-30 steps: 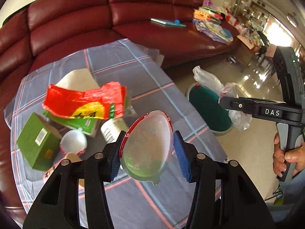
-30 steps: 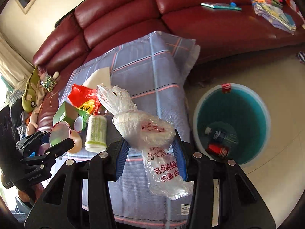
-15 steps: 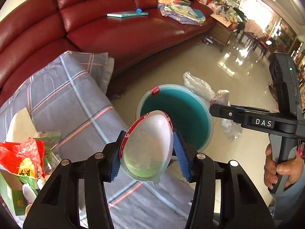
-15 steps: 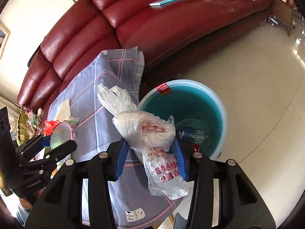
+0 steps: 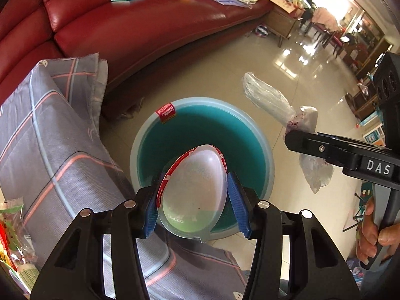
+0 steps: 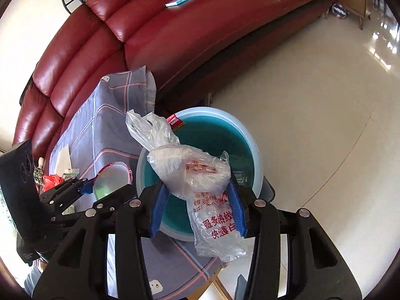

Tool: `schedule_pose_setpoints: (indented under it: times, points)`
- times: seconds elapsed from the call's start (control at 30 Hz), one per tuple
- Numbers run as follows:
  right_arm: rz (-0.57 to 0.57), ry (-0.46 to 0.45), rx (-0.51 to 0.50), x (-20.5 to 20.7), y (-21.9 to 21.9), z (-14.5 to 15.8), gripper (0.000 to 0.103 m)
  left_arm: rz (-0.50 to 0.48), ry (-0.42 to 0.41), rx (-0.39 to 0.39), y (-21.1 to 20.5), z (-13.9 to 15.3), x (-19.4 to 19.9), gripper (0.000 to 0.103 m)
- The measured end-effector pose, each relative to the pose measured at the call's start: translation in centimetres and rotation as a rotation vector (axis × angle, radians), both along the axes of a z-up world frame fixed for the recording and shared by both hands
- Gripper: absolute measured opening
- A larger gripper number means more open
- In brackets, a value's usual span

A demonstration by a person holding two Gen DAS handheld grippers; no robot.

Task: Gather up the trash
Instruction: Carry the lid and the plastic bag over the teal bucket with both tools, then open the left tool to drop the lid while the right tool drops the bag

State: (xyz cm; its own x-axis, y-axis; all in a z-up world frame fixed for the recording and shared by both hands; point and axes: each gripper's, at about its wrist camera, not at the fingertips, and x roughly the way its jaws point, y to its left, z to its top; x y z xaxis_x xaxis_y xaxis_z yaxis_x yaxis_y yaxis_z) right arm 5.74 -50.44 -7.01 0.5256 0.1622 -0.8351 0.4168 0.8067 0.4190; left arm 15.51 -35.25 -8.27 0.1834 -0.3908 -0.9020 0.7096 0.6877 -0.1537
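My left gripper (image 5: 192, 202) is shut on a clear plastic lid with a red rim (image 5: 193, 187), held over the teal bin (image 5: 202, 127) on the floor. The right gripper (image 6: 197, 205) is shut on a crumpled clear plastic bag with red print (image 6: 192, 172), also above the bin (image 6: 212, 125). The bag (image 5: 275, 102) and the right gripper (image 5: 290, 135) show at the right of the left wrist view. The lid (image 6: 111, 178) and the left gripper (image 6: 100, 186) show at the lower left of the right wrist view. Something dark lies in the bin bottom, mostly hidden by the bag.
A table under a grey checked cloth (image 5: 50, 150) stands left of the bin, with red and green wrappers (image 5: 12, 237) at its left edge. A red leather sofa (image 5: 137, 25) curves behind with a book and papers. Glossy floor (image 6: 312, 100) spreads to the right.
Both grippers have swung away from the table to above the bin and lowered, each keeping its load. The table trash has slid to the left edge of both views.
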Motion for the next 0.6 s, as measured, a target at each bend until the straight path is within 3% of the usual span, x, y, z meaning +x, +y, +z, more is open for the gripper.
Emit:
schedule_pose_setpoints:
  times: [0.07,0.2,0.27,0.6]
  points:
    - [-0.004,0.002,-0.002,0.2,-0.2,0.0,0.043,0.002,-0.002,0.016,-0.4,-0.6,0.1,0.055]
    - [0.004,0.013,-0.004,0.8,-0.1,-0.3,0.044,0.028,-0.028,0.048,0.0,-1.1,0.0,0.084]
    - [0.012,0.019,-0.004,1.3,0.1,-0.5,0.043,0.051,-0.048,0.049,0.7,-0.9,0.1,0.092]
    - [0.053,0.053,0.0,3.2,1.3,-1.7,0.044,0.092,-0.034,0.046,3.8,-0.2,-0.1,0.092]
